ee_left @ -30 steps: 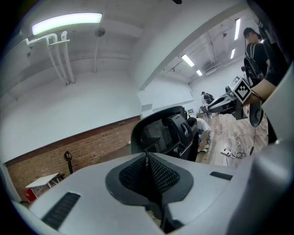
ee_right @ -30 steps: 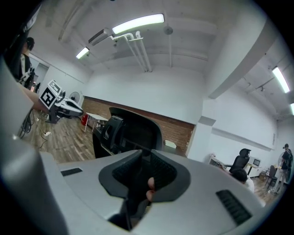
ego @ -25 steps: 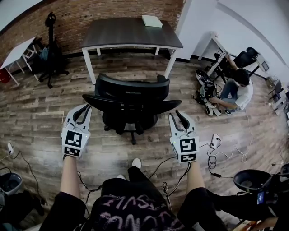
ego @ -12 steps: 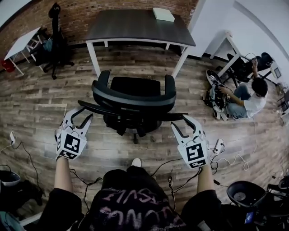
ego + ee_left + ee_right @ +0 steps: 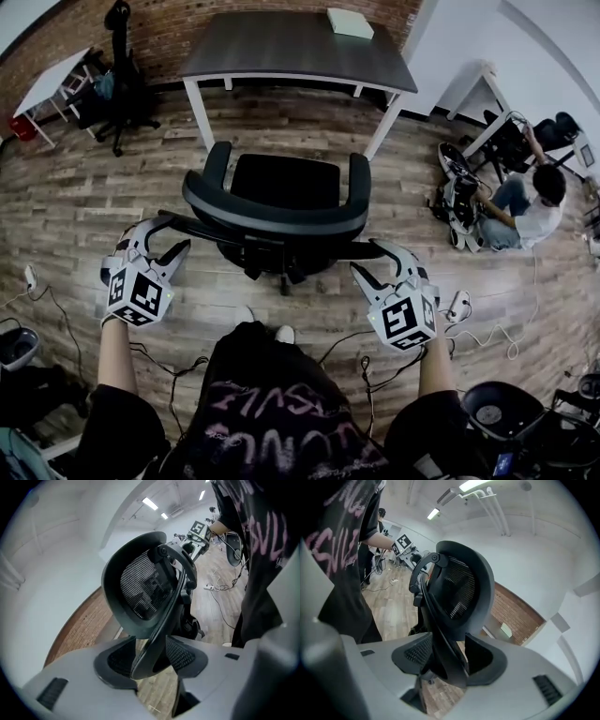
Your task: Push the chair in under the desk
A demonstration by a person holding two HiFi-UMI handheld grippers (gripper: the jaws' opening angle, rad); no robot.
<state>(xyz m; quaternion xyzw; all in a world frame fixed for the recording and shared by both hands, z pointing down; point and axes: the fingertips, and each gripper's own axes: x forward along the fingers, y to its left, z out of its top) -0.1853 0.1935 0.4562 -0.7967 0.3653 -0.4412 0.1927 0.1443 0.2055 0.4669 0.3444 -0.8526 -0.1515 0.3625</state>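
A black mesh-backed office chair (image 5: pixel 281 183) stands on the wood floor, its seat facing the dark desk (image 5: pixel 291 47) at the top of the head view, its backrest toward me. My left gripper (image 5: pixel 169 239) is at the backrest's left end. Its jaws have just been opening and stand wide, straddling the thin black edge of the backrest (image 5: pixel 140 588). My right gripper (image 5: pixel 372 260) is at the right end. Its jaws have likewise been opening, and the backrest's edge (image 5: pixel 461 588) runs between them. Neither pair of pads presses on the edge.
A white box (image 5: pixel 350 22) lies on the desk's far right corner. A person (image 5: pixel 534 202) sits on the floor at the right among equipment. Another black chair (image 5: pixel 117 66) and a white table (image 5: pixel 47 84) stand at the upper left. Cables (image 5: pixel 450 309) trail by my right side.
Both grippers have sunk and rolled to the two ends of the backrest, and their jaws have gone from nearly shut to wide. The chair sits lower and closer in view.
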